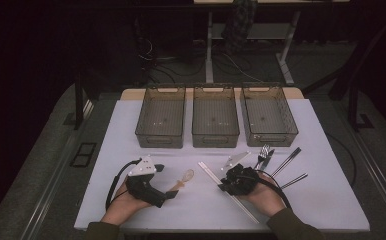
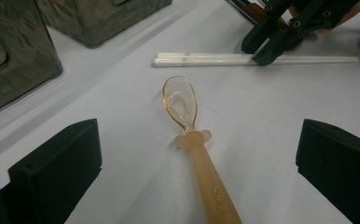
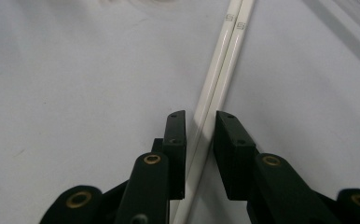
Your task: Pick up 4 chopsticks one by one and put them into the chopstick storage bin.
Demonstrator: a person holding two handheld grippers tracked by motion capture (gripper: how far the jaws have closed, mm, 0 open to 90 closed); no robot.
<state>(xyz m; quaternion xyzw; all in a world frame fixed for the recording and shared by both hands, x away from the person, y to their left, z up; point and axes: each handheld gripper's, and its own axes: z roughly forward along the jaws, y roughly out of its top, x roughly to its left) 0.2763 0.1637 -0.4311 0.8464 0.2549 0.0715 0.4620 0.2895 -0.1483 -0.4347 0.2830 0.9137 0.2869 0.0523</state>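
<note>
An amber translucent spoon (image 1: 187,176) (image 2: 183,102) lies on the white mat, bowl away from my left gripper (image 1: 164,183) (image 2: 197,140). That gripper is open, and the spoon's handle rests between its wide-apart jaws without touching them. A pair of white chopsticks (image 1: 208,172) (image 2: 201,58) (image 3: 225,51) lies side by side on the mat. My right gripper (image 1: 225,186) (image 2: 256,53) (image 3: 200,123) is low over them, its two jaws closed against either side of the pair near the middle.
Three empty grey bins (image 1: 161,137) (image 1: 215,137) (image 1: 270,137) stand in a row at the back of the mat. A fork (image 1: 263,151), a pale utensil (image 1: 236,160) and dark metal chopsticks (image 1: 286,162) lie right of my right hand.
</note>
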